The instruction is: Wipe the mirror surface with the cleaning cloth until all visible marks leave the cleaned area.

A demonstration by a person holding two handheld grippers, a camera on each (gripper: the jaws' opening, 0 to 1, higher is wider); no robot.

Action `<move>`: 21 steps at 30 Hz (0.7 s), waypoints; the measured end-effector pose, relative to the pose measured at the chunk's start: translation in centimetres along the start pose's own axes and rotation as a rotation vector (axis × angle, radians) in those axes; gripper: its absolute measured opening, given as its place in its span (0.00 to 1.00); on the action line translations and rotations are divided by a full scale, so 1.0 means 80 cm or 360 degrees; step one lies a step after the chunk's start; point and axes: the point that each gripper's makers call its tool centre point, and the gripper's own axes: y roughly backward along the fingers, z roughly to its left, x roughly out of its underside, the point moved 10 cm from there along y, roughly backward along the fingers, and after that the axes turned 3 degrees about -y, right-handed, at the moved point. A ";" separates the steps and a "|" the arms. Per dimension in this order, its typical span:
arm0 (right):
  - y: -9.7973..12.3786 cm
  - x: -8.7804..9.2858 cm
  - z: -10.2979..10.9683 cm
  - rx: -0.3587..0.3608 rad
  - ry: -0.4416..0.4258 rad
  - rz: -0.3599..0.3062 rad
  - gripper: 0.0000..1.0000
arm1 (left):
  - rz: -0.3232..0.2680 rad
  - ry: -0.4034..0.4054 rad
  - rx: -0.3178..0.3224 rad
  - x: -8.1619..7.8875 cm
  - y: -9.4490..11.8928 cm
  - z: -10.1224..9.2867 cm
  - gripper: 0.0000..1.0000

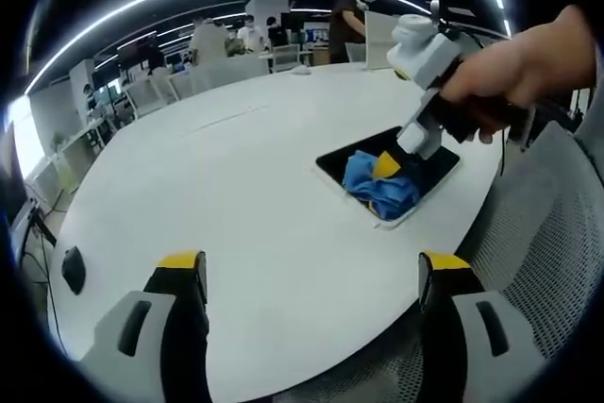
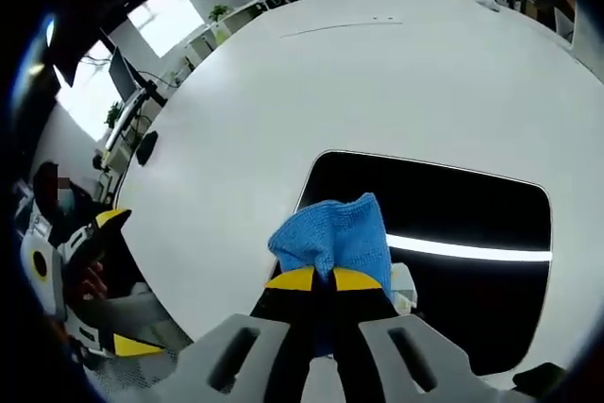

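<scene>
Now right tool [image 2: 314,279] clamps cloth [image 2: 338,233] atop mirror [image 2: 453,214].

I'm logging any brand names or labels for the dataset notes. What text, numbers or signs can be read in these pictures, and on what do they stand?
None can be read.
The blue cloth, the mirror and the white table bear no lettering that shows.
The right gripper and left gripper show only plain yellow tips.
The monitors at the back of the room are too small and blurred to read.
</scene>
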 end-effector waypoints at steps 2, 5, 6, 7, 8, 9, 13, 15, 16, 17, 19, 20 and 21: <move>-0.003 -0.005 0.000 0.0005 0.0010 0.0001 0.00 | 0.0000 0.0001 -0.0002 0.000 0.000 0.000 0.95; -0.008 -0.011 0.001 0.0015 0.0019 0.0000 0.00 | -0.0006 -0.0001 -0.0012 0.000 0.000 0.001 0.98; -0.010 -0.014 0.001 0.0017 0.0024 0.0000 0.00 | -0.0022 -0.0012 -0.0033 0.000 0.000 0.003 0.99; -0.010 -0.016 0.002 0.0019 0.0027 -0.0001 0.00 | -0.0026 -0.0010 -0.0037 0.000 0.001 0.004 0.99; -0.011 -0.019 0.002 0.0021 0.0027 -0.0002 0.00 | -0.0027 -0.0002 -0.0027 0.000 0.001 0.003 0.99; -0.011 -0.020 0.002 0.0022 0.0027 -0.0005 0.00 | -0.0016 0.0001 -0.0017 0.001 0.000 0.003 0.99; -0.019 -0.032 0.002 0.0025 0.0035 -0.0008 0.00 | -0.0013 0.0004 -0.0014 0.002 0.000 0.003 0.99; -0.024 -0.038 0.001 0.0023 0.0038 -0.0009 0.00 | -0.0013 0.0004 -0.0014 0.003 0.000 0.004 0.99; -0.025 -0.041 0.000 0.0022 0.0036 -0.0009 0.00 | -0.0016 0.0004 -0.0014 0.003 0.000 0.004 0.99; -0.029 -0.045 -0.002 0.0019 0.0034 -0.0009 0.00 | -0.0016 0.0003 -0.0015 0.003 -0.001 0.004 0.99; -0.033 -0.049 -0.003 0.0016 0.0034 -0.0008 0.00 | -0.0018 -0.0001 -0.0014 0.003 -0.001 0.004 0.99; -0.035 -0.052 -0.004 0.0016 0.0039 -0.0012 0.00 | -0.0021 0.0000 -0.0017 0.002 0.000 0.004 0.99; -0.036 -0.055 -0.005 0.0016 0.0042 -0.0018 0.00 | -0.0025 0.0003 -0.0021 0.002 0.000 0.005 0.99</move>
